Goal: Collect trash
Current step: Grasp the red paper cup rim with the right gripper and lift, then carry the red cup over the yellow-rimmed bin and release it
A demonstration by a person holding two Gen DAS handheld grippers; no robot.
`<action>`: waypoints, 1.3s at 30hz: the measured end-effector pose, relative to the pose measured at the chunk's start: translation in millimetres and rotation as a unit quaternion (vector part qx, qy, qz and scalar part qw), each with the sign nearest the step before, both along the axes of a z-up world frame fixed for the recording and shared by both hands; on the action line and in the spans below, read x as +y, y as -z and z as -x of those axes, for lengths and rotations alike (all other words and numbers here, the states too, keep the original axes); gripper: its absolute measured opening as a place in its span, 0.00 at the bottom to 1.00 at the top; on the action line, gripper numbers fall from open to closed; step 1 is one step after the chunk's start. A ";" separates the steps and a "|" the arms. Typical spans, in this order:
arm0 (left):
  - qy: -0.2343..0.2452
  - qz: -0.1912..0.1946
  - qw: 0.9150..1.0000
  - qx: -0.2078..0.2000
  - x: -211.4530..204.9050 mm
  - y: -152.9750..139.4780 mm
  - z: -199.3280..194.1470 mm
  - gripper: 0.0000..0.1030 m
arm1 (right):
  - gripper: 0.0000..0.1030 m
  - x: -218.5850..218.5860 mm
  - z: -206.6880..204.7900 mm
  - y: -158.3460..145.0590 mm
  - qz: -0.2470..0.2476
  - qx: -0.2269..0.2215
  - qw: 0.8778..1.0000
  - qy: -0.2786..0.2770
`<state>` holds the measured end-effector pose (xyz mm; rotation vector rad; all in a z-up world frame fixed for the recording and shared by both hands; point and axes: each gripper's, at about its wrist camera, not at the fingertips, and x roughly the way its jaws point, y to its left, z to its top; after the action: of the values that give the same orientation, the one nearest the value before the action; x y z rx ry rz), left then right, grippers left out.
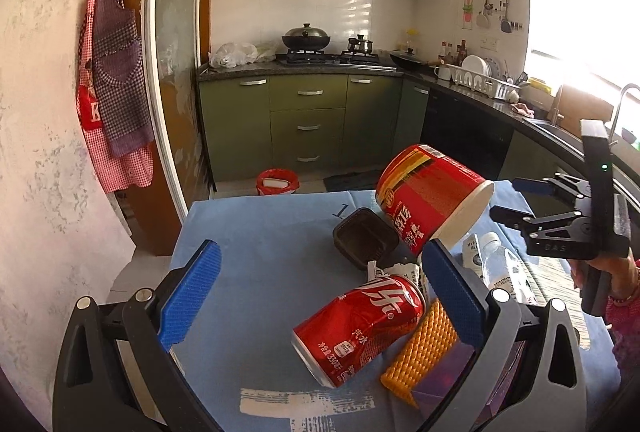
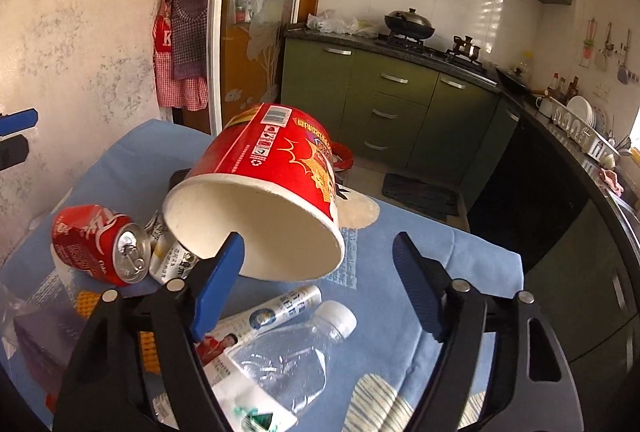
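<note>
Red cardboard caught the light as a noodle cup (image 2: 264, 192) lay tipped on its side on the blue-clothed tabletop (image 2: 400, 252), its white mouth turned toward the right claw (image 2: 316, 288), whose jaws stood released with the left pad at the cup's rim and the other well clear at 3 o'clock. At 9 o'clock of the cup lay a dented cola can (image 2: 98, 244); at 6 o'clock, a clear plastic bottle (image 2: 288, 352) and a white tube (image 2: 276, 308). The left claw (image 1: 320, 304) hung released above the can, with an orange waffle-textured piece (image 1: 424, 348) at 3 o'clock. The cup looked like the next pickup: sliding one pad inside the rim and pinching the wall gently would likely avoid crushing the thin cardboard.
</note>
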<state>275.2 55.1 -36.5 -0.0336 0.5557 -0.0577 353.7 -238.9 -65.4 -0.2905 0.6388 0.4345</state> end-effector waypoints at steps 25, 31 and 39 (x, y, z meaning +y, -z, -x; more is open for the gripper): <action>0.020 0.021 1.000 0.003 2.2 20.4 0.6 0.96 | 0.04 -52.0 -40.2 -63.3 -0.141 0.090 0.984 0.068; 0.035 0.024 0.999 -0.010 -3.6 13.1 11.1 0.96 | 0.04 -162.7 25.0 -82.5 -0.204 0.136 0.955 0.169; 0.055 0.020 0.998 -0.018 -15.2 6.4 20.8 0.96 | 0.06 -329.2 111.3 -24.3 -0.201 0.209 0.876 0.385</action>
<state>254.3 39.9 -42.9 -0.0406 0.5195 -0.1771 242.4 -568.1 -41.1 0.4726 1.0015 -0.1594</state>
